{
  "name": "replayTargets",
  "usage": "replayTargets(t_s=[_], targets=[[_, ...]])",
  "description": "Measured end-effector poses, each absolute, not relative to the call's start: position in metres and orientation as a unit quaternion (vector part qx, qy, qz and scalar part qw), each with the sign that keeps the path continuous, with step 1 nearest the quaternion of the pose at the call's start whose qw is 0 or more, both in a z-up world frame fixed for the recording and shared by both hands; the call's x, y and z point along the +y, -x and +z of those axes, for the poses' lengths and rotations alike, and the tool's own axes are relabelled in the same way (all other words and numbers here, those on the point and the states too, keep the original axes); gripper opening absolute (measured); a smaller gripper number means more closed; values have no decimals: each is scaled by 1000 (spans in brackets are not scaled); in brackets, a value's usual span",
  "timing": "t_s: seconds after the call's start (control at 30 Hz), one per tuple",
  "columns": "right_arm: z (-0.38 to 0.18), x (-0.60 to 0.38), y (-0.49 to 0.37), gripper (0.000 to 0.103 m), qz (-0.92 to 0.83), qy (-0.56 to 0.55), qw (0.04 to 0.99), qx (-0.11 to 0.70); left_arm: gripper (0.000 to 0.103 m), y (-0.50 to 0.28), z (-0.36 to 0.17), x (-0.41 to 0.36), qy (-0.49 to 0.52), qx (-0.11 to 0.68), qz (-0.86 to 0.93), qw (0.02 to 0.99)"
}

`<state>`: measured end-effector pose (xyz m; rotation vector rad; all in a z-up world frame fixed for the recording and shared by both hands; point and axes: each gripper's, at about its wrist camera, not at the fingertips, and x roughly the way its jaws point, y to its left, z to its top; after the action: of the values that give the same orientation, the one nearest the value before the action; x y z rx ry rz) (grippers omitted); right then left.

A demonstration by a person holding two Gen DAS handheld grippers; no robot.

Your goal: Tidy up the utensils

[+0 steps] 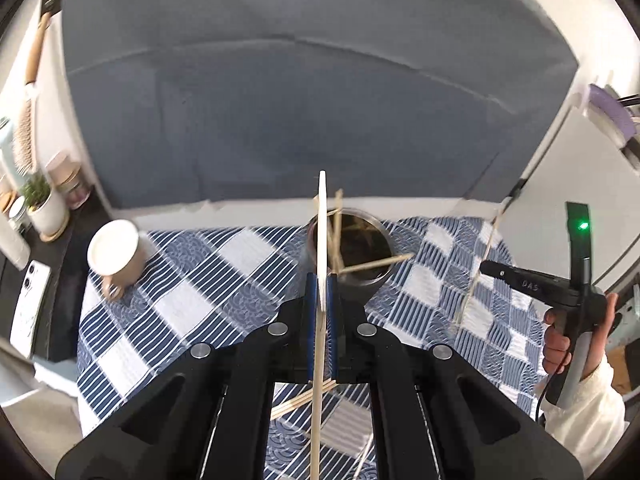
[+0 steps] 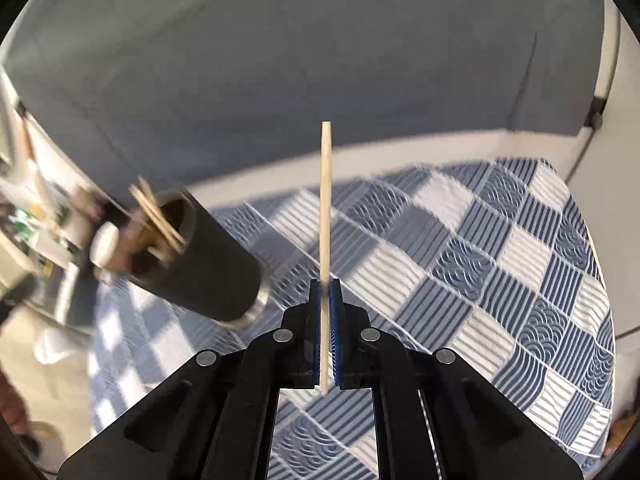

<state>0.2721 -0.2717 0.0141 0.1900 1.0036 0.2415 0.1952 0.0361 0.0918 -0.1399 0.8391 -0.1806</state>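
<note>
My left tongs (image 1: 321, 294) and right tongs (image 2: 327, 300) each clamp one pale wooden chopstick (image 1: 321, 240) (image 2: 325, 216); several more stand in the dark cylindrical metal holder (image 1: 352, 252).

We see a blue-and-white checked cloth (image 2: 460, 264) with stripes and wave motifs, pale wooden chopsticks (image 2: 326, 216), a dark holder (image 2: 216, 264), blue fingers (image 1: 310, 300), and a tan cup (image 1: 120, 254).

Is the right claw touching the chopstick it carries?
Touching. The right wrist view shows the right claw shut on the chopstick, both blue pads pressed against it.
</note>
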Motion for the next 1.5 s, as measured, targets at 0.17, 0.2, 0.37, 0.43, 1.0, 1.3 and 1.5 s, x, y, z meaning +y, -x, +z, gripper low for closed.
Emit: replayTargets(t_s=[0.17, 0.2, 0.37, 0.43, 1.0, 1.3, 1.5], targets=[[69, -267, -264, 4, 135, -103, 894, 415, 5, -207, 113, 30, 89, 373, -109, 917], [81, -263, -263, 4, 142, -102, 899, 401, 5, -209, 118, 29, 89, 364, -111, 920], [119, -243, -265, 4, 169, -98, 913, 359, 5, -221, 135, 30, 98, 335, -120, 929], [133, -234, -265, 4, 183, -94, 918, 340, 5, -227, 141, 33, 107, 322, -121, 933], [23, -234, -339, 8, 162, -94, 871, 454, 5, -273, 109, 52, 158, 305, -128, 930], [-104, -255, -355, 8, 83, -187, 784, 586, 5, -280, 90, 53, 156, 305, -143, 929], [-126, -253, -365, 26, 60, -236, 758, 606, 5, -282, 83, 62, 157, 307, -158, 925]])
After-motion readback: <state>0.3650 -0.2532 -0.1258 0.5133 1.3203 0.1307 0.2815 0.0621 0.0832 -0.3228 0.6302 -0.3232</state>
